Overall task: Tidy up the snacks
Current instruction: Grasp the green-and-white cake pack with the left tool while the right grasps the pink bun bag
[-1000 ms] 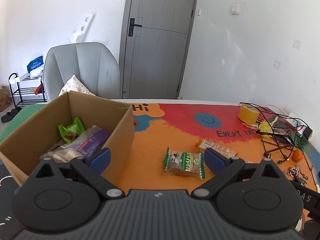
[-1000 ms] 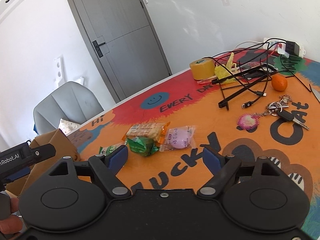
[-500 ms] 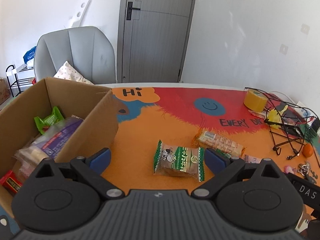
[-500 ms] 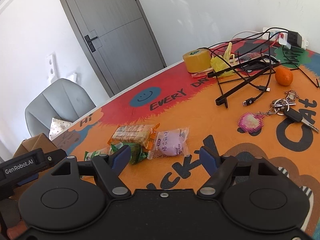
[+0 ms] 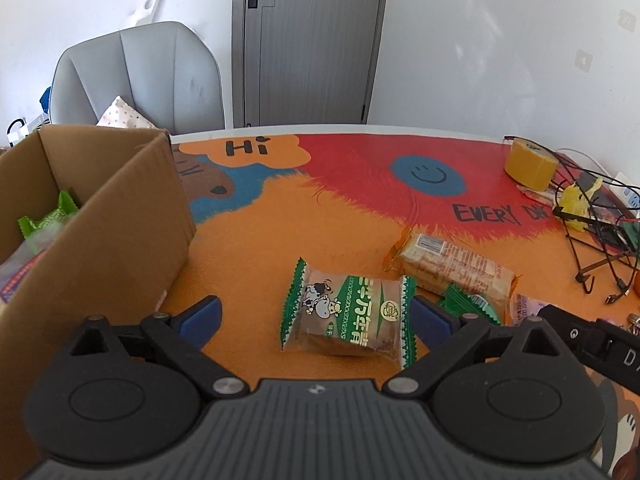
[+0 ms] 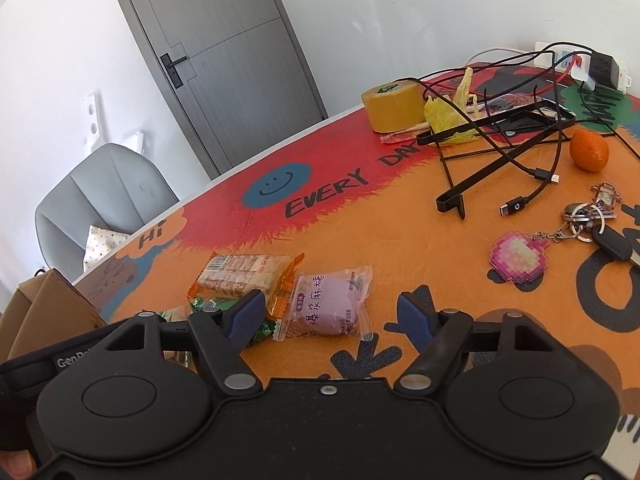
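Your left gripper [image 5: 314, 318] fingers spread, empty — right gripper [image 6: 330, 314] fingers just narrowed, parted around the purple snack packet [image 6: 326, 308].
Green-edged snack packet [image 5: 348, 316] lies lengthwise left-to-right on the orange tablecloth [image 5: 256, 248] — grey door [image 5: 308, 40] far.

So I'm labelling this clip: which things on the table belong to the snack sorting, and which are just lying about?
Job:
cow-print snack
biscuit pack
small green packet
purple mochi packet
cardboard box

Lying about:
tape roll
orange
keys
cables
yellow bag

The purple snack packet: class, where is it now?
In the right wrist view, the purple snack packet lies on the mat, right of the orange-wrapped biscuit pack, ahead of the open right gripper.
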The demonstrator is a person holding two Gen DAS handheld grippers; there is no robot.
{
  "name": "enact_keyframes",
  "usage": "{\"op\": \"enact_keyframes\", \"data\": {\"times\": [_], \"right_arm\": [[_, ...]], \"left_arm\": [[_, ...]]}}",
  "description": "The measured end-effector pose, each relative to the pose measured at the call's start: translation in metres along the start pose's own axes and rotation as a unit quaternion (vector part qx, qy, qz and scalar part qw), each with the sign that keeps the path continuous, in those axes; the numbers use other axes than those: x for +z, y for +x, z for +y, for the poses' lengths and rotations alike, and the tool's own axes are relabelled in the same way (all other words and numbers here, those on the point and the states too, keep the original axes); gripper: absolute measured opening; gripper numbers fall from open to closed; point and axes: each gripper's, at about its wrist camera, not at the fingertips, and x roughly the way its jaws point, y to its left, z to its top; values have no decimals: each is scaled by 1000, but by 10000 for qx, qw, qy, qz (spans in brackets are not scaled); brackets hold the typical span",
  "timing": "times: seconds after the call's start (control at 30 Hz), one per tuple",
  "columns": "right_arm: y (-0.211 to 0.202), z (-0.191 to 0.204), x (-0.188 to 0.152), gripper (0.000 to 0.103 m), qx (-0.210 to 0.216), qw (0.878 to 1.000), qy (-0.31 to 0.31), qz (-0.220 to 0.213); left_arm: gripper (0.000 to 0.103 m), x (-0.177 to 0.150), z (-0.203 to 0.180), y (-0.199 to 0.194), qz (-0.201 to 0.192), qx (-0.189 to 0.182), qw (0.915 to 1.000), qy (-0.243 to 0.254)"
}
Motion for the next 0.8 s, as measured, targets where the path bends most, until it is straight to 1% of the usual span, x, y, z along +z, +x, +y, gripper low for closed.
{"op": "enact_keyframes", "data": {"times": [0.17, 0.37, 0.43, 0.47, 0.5, 0.53, 0.57, 0.6, 0.63, 0.67, 0.7, 0.8], "right_arm": [[8, 3, 1, 74, 46, 9999, -81, 49], [17, 7, 2, 74, 193, 9995, -218, 80], [21, 7, 0, 74, 202, 9994, -248, 136], [23, 7, -1, 73, 197, 9993, -272, 171], [24, 8, -2, 72, 176, 9992, -334, 125], [24, 9, -2, 67, 112, 9991, -399, 113], [23, 10, -3, 61, 64, 9990, -440, 93], [23, 9, -3, 57, 32, 9988, -471, 88], [23, 9, -3, 47, 9, 9986, -519, 71], [23, 8, -3, 46, 53, 9985, -541, 61], [22, 5, -3, 44, 102, 9986, -526, 46], [20, 0, -4, 41, 200, 9987, -463, 22]], "left_arm": [[99, -2, -4, 12, 64, 117, 9999, 52], [98, -4, -5, 14, -94, 190, 9997, 118], [95, -5, -6, 13, -129, 185, 9997, 135], [91, -5, -6, 13, -147, 175, 9996, 145], [82, -6, -6, 12, -163, 154, 9996, 150], [76, -6, -6, 11, -177, 114, 9997, 158], [64, -6, -7, 10, -183, 77, 9997, 170], [62, -6, -7, 9, -192, 82, 9996, 183], [59, -7, -8, 8, -220, 118, 9995, 173], [53, -8, -7, 7, -245, 142, 9995, 150], [51, -8, -6, 6, -277, 160, 9994, 129], [49, -10, -6, 4, -320, 248, 9991, 79]]}}
